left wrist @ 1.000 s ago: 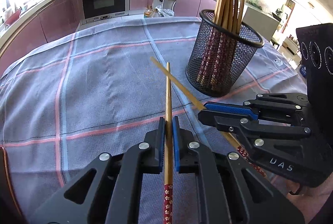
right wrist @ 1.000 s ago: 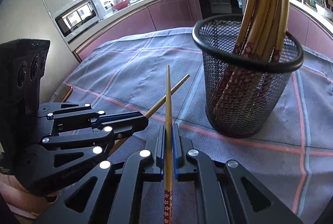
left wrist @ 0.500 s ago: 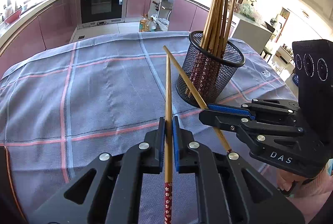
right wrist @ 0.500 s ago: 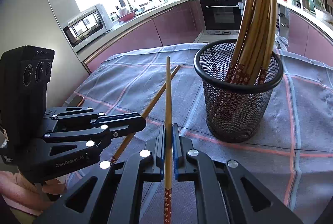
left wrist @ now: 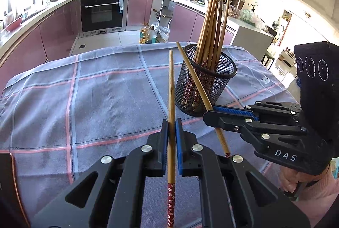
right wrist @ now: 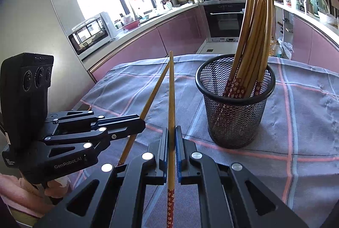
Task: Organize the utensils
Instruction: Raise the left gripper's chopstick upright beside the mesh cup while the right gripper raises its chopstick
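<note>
- Left gripper [left wrist: 171,128]: jaws clamped on one chopstick [left wrist: 171,88], tip forward.
- Right gripper [right wrist: 171,136]: likewise clamped on a second chopstick [right wrist: 170,100].
- Both held above the tablecloth [left wrist: 95,100], near the mesh holder [right wrist: 235,113] of chopsticks.
- Step judged: carrying to holder; next, tip each in patterned-end down, then release.

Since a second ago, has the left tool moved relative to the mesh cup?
Yes. The left tool, shut on its chopstick, has risen and pulled back from the mesh cup, which now looks smaller and farther off on the checked cloth.
</note>
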`<action>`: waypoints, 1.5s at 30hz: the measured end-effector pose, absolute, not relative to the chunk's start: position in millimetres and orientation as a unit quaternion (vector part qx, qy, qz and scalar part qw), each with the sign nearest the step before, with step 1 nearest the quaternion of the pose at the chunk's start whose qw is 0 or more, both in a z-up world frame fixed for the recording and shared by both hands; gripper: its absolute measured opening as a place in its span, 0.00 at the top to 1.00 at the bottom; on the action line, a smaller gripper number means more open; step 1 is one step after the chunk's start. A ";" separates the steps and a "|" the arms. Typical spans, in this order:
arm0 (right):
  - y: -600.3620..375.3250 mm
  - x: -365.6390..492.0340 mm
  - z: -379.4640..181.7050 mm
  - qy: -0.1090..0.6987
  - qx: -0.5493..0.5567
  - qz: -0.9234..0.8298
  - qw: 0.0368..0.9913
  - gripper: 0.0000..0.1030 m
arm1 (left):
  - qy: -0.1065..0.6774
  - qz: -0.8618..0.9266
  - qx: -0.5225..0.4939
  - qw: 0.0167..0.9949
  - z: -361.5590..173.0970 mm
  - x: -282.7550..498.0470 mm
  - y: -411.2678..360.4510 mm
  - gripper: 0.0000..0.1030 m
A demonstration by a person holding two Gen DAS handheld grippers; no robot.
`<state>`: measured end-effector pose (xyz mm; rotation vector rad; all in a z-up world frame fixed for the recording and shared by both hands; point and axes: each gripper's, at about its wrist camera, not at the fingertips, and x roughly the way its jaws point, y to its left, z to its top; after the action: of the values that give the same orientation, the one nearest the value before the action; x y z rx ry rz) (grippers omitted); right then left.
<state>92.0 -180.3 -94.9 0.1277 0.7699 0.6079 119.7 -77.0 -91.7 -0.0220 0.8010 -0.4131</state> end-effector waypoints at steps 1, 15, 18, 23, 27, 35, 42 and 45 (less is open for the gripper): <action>-180.7 91.9 -94.3 0.368 0.062 0.291 0.881 0.95 | 0.387 -0.200 -0.011 0.900 -91.5 119.7 -76.6 0.93; -185.9 88.2 -88.1 0.353 0.068 0.288 0.888 0.95 | 0.375 -0.206 -0.016 0.904 -82.8 115.8 -74.1 0.93; -186.8 88.5 -86.4 0.351 0.069 0.286 0.889 0.95 | 0.373 -0.208 -0.018 0.904 -80.9 115.7 -74.0 0.93; -188.7 88.1 -83.3 0.345 0.070 0.285 0.892 0.95 | 0.370 -0.214 -0.022 0.904 -77.6 114.4 -73.3 0.93; -190.0 88.0 -80.3 0.340 0.070 0.284 0.894 0.95 | 0.367 -0.220 -0.027 0.904 -74.1 113.6 -71.3 0.93; -195.2 87.1 -73.8 0.328 0.073 0.281 0.899 0.95 | 0.361 -0.231 -0.040 0.903 -67.0 114.8 -66.1 0.93; -197.3 87.0 -68.9 0.322 0.074 0.280 0.901 0.95 | 0.356 -0.235 -0.038 0.904 -63.7 114.6 -67.8 0.93; -197.1 87.1 -67.4 0.320 0.074 0.279 0.902 0.95 | 0.355 -0.235 -0.038 0.904 -62.8 114.6 -68.1 0.93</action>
<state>87.1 -197.1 -67.4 0.1535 0.6621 0.5766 114.6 -68.1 -62.9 -0.0780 0.7334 -0.4857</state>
